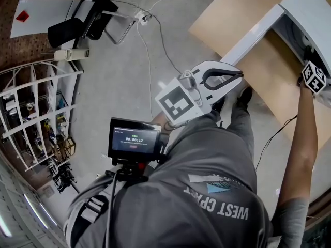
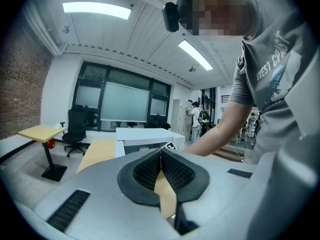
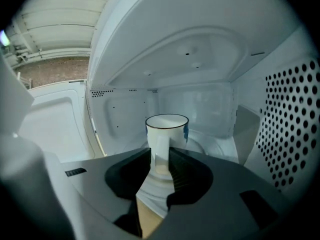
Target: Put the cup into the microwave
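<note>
**Head view.** One white microwave oven (image 1: 314, 8) stands on a light wooden tabletop (image 1: 232, 14). Its door (image 1: 254, 33) is swung open. The person's right forearm (image 1: 302, 138) reaches to the oven opening. Only the rear of the right gripper (image 1: 313, 75), with its marker cube, shows at the opening. The left gripper (image 1: 239, 76) is held clear of the oven, over the tabletop edge. The cup is not visible in this view.

**Left gripper view.** The jaws are closed pad against pad. Nothing is between them. The tabletop and the microwave oven lie beyond the jaw tips.

**Right gripper view.** The camera looks into the oven cavity. The cavity holds one white ceramic cup (image 3: 167, 129) with a dark rim and a blue mark on its side. The cup stands upright on the cavity floor (image 3: 215, 146), near the middle. Its contents cannot be seen from this angle. The jaws are narrowly apart. The cup's handle (image 3: 160, 149) stands between them, close beside both pads.
</note>
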The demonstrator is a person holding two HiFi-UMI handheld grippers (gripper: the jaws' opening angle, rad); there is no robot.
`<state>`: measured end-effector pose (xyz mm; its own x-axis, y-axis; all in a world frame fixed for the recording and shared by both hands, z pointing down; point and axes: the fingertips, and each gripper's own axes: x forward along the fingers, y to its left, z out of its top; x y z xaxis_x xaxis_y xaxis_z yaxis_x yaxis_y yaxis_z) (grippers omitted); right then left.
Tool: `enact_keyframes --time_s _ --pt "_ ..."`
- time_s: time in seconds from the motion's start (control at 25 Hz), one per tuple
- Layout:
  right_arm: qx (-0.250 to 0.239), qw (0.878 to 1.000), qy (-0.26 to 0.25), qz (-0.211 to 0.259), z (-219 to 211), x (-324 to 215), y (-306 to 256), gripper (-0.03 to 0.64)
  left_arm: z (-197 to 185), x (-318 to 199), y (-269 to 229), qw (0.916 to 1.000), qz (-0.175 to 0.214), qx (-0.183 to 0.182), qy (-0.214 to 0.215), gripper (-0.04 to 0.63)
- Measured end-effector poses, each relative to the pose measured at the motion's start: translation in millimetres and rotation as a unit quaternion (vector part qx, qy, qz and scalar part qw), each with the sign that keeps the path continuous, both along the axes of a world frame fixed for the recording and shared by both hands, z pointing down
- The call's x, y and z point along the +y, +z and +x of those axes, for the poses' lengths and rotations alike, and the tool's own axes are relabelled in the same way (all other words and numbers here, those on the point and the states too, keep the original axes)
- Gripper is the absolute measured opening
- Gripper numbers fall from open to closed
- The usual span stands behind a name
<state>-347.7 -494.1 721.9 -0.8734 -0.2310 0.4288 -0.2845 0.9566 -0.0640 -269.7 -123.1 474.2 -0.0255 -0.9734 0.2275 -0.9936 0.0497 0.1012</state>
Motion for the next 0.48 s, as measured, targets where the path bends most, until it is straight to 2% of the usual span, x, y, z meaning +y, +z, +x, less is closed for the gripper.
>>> enact_keyframes --time_s 0.2,0.48 --pt "0.016 1.0 -0.005 -0.021 6 7 13 0.166 5 6 3 0.9999 0.008 -0.008 0.002 0.021" --pt "0.023 0.999 -0.004 -0.022 30 19 12 0.184 15 10 3 0.9993 0.023 -0.024 0.016 0.021"
